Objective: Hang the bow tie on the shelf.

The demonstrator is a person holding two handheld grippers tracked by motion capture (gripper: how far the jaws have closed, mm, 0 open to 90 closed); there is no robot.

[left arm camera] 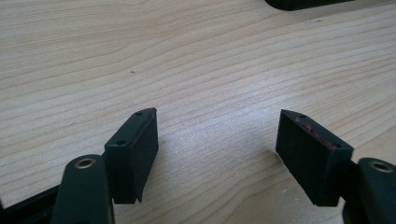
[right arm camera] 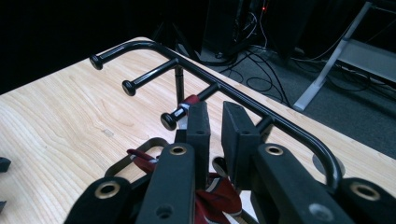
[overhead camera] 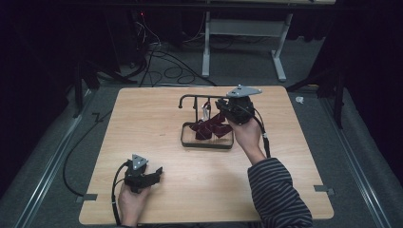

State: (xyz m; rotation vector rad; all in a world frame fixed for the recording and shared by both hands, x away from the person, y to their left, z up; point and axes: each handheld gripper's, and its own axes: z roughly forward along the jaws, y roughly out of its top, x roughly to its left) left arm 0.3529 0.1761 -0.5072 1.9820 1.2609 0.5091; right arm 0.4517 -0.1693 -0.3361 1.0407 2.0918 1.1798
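1. Nearest the person, well short of the rack (overhead camera: 206,121), the left gripper (overhead camera: 151,173) is resting low over the bare table (overhead camera: 142,123), held in the left hand (overhead camera: 132,202). In the left gripper view its jaws are standing spread wide with nothing but wood grain between them.

2. Moving up to the rack itself: the dark red tie (overhead camera: 211,127) is lying mostly heaped in the rack's base tray (overhead camera: 207,144), with one end climbing toward the pegs. My read is that the hanging job is only partly done; the bulk of the cloth is waiting to be lifted clear.

3. Right at the rack's top bar (right arm camera: 261,109), the right gripper (right arm camera: 215,122) is working close in, jaws nearly pressed together. A strip of the tie is showing beneath them, and a bit is draping at the nearest peg (right arm camera: 169,120). Whether the pads are actually pinching cloth, I cannot tell.

4. The right hand (overhead camera: 244,133) is reaching forward from a striped sleeve (overhead camera: 278,190), wrist raised, gripper tilted down toward the pegs.

5. Left to do, as I judge it: draping the tie securely over a peg and letting go.
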